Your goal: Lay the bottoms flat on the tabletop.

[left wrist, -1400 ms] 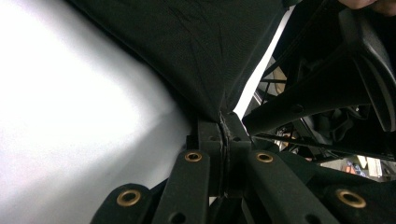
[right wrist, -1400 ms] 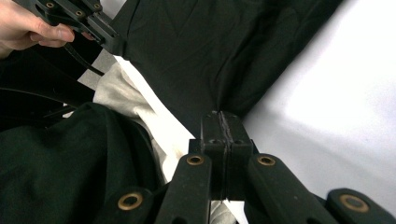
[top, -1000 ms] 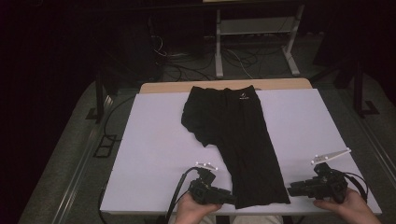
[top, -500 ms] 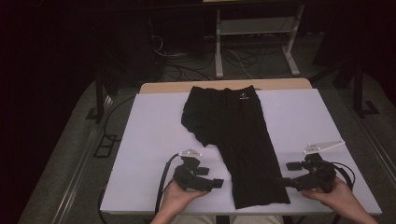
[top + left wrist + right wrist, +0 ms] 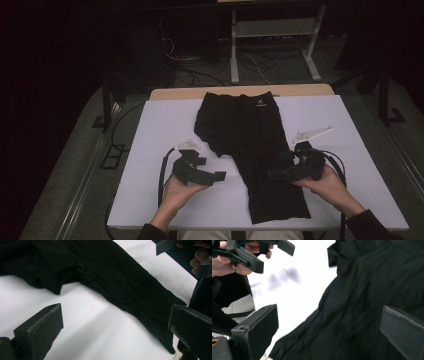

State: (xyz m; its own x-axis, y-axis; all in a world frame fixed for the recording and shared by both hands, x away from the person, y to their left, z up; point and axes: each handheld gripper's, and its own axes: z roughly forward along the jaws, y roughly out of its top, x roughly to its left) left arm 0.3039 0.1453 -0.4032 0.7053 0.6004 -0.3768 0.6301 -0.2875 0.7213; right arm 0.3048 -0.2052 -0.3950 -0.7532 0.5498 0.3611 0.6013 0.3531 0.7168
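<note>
Nearest me, the front edge of the white surface (image 5: 150,220) runs just ahead of my forearms, and the hem of the black pants (image 5: 260,150) stops just short of it. Bare white lies open on both sides of that leg, wider on the left than on the right.

My left hand-held gripper (image 5: 212,176) hovers over bare surface just left of the leg, pointing toward it. Its jaws have just been opening and now stand wide apart, with nothing between them; in the left gripper view I see only white surface and the leg's edge beyond them.

My right hand-held gripper (image 5: 277,174) hovers at the leg's right side, its tips over the cloth. Its jaws have just been opening too and stand wide, gripping nothing.

Farther off, the pants lie flat, folded lengthwise, waistband at the far edge by a bare wooden strip (image 5: 300,91).
</note>
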